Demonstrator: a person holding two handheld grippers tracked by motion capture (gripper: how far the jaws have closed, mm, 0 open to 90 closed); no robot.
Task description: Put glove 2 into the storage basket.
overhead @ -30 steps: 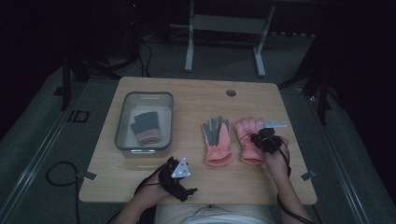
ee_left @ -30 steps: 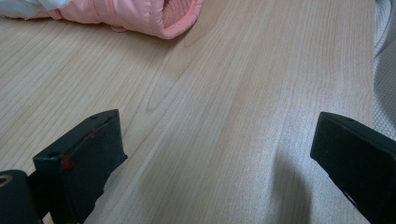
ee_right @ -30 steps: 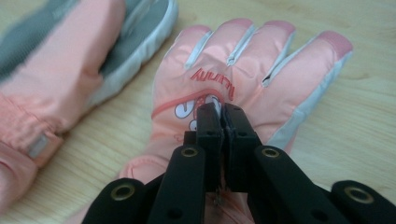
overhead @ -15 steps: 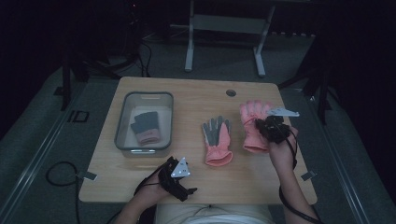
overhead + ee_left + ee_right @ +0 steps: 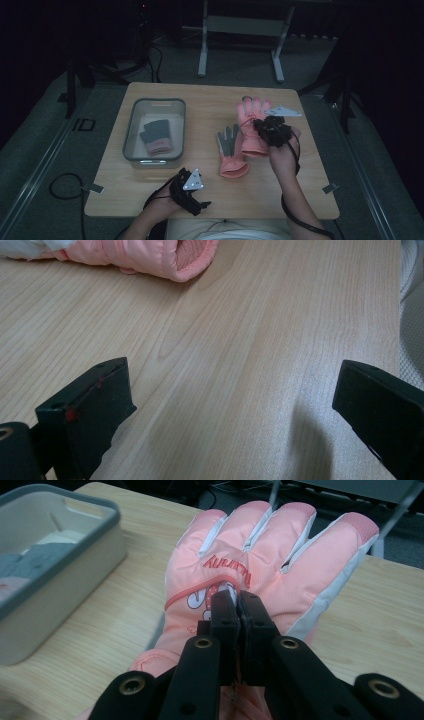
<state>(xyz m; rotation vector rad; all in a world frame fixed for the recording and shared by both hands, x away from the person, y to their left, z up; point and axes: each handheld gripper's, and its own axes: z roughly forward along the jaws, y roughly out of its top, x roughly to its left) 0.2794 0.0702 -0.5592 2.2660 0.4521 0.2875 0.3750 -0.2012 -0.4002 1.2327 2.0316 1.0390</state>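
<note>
Right gripper (image 5: 239,600) has its jaws pinched tight on the back of a pink glove (image 5: 260,555) raised off the tabletop (image 5: 210,100) at the right. Left gripper (image 5: 187,192) rests near the front edge, jaws wide apart, holding nothing. Second pink glove (image 5: 231,152) lies palm-up beside the grey bin (image 5: 155,160).

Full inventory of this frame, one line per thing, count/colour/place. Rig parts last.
Pink glove, held: 1, pink with white trim, back side up, right of table centre, pinched by right gripper.
Pink glove, flat: 1, pink with grey palm up, table centre.
Bin: 1, grey-rimmed, translucent, table left.
Dark gloves in bin: grey with pink cuffs, count unclear.
Table: 1, light wood.
Left gripper: black, jaws wide apart, near front edge.
Right gripper: black, jaws closed on the held glove.
</note>
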